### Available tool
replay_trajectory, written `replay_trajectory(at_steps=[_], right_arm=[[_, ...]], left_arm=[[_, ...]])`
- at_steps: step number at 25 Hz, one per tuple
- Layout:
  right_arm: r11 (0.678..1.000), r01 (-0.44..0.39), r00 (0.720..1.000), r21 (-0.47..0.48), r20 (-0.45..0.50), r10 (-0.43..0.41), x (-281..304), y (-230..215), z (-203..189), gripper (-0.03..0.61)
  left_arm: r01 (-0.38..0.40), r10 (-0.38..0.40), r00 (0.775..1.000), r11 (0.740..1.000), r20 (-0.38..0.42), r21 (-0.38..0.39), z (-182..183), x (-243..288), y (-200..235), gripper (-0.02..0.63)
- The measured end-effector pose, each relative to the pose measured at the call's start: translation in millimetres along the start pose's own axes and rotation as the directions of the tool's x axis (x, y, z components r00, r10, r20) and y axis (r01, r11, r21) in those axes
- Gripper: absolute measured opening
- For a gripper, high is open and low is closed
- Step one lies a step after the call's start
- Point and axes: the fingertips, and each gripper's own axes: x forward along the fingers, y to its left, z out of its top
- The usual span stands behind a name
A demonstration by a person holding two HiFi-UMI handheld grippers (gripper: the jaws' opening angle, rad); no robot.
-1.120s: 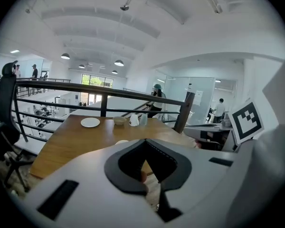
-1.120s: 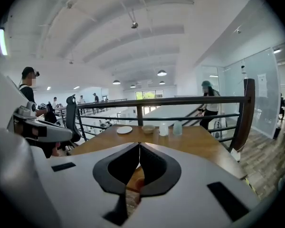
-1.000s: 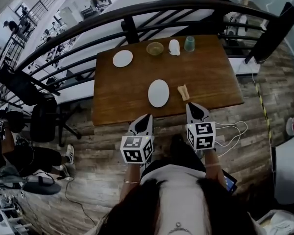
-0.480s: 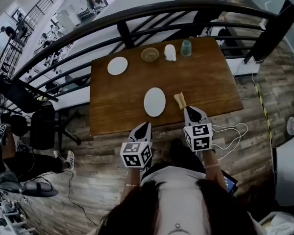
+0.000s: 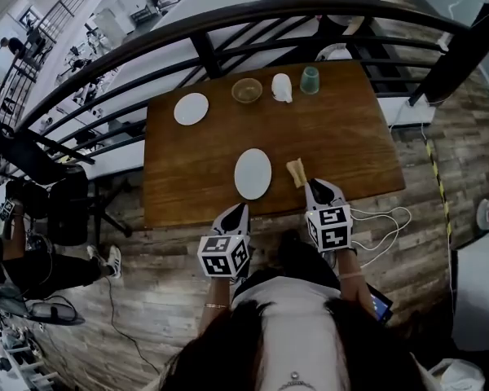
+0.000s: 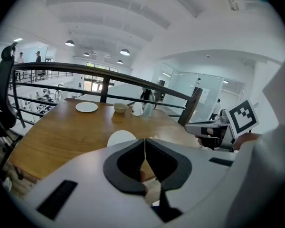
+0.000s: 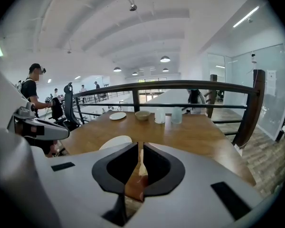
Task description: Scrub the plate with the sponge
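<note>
A white oval plate (image 5: 253, 173) lies near the front edge of the brown wooden table (image 5: 342, 137). Just to its right lies a tan sponge (image 5: 296, 172). My left gripper (image 5: 240, 208) hovers at the table's front edge, just short of the plate, jaws shut and empty. My right gripper (image 5: 311, 183) is shut too, holds nothing, and its tip is right behind the sponge. In the left gripper view the plate (image 6: 121, 137) shows just past the closed left gripper (image 6: 144, 141). In the right gripper view the plate (image 7: 115, 141) sits left of the right gripper (image 7: 139, 148).
At the table's far side stand a small white plate (image 5: 191, 108), a tan bowl (image 5: 247, 90), a white cup (image 5: 282, 87) and a green glass (image 5: 310, 80). A black railing (image 5: 228, 23) runs behind the table. An office chair (image 5: 69, 206) stands to the left. Cables (image 5: 383, 218) lie on the floor.
Both grippers have moved forward toward the table. The right one now reaches the front edge next to the sponge. The jaws stay shut.
</note>
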Motion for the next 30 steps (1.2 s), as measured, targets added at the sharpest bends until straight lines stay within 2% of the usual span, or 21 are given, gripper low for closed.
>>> replay_trajectory(at_steps=[9, 13, 30], right_arm=[[1.0, -0.017, 0.998, 0.002, -0.055, 0.017, 16.4, -17.4, -18.6, 0.044], [0.998, -0.06, 0.994, 0.009, -0.093, 0.061, 28.0, -18.5, -28.4, 0.13], [0.983, -0.179, 0.956, 0.044, -0.228, 0.185, 85.8, -17.6, -61.5, 0.184]], left_arm=[[-0.016, 0.014, 0.999, 0.999, -0.039, -0.041, -10.8, 21.1, 2.4, 0.011], [-0.029, 0.026, 0.998, 0.998, -0.05, -0.051, -13.8, 29.0, 4.3, 0.011], [-0.135, 0.126, 0.988, 0.986, -0.088, -0.103, -10.0, 43.1, 15.3, 0.019]])
